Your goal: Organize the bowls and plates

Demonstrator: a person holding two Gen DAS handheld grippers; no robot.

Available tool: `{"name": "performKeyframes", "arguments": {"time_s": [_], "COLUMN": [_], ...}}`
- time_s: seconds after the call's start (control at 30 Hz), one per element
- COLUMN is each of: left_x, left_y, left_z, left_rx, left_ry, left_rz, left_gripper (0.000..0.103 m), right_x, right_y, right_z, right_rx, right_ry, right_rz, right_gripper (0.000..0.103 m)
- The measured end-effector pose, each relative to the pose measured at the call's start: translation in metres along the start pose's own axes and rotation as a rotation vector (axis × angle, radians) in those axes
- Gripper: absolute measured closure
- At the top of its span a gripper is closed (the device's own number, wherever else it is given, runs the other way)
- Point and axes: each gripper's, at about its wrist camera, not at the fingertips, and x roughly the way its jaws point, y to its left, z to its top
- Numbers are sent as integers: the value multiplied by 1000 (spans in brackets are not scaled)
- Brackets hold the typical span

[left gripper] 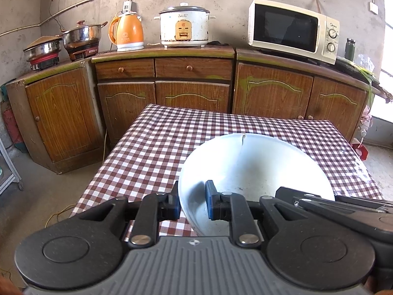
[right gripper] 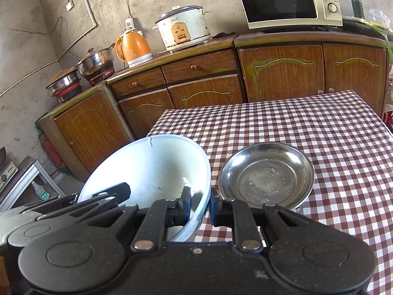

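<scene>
Cracked white bowl (left gripper: 258,167), rim clamped in left gripper (left gripper: 192,205) and right gripper (right gripper: 200,207).

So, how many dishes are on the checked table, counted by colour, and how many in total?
White: 1, the large white bowl, tilted, its rim between the jaws of both the left gripper and the right gripper.
Silver: 1, the metal dish, standing on the checked table beside the bowl.
Total: 2
</scene>
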Motion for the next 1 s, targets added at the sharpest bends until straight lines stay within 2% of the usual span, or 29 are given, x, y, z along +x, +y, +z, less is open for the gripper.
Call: {"name": "performKeyframes", "arguments": {"time_s": [1.0], "left_x": [-11], "left_y": [-18], "left_z": [-22], "left_rx": [25], "left_ry": [13], "left_rz": [-52], "left_gripper": [84], "right_x": [-28], "right_y": [-22], "right_z": [-28], "right_rx": [22], "right_ry": [-4], "right_rz": [-49], "right_gripper": [83]}}
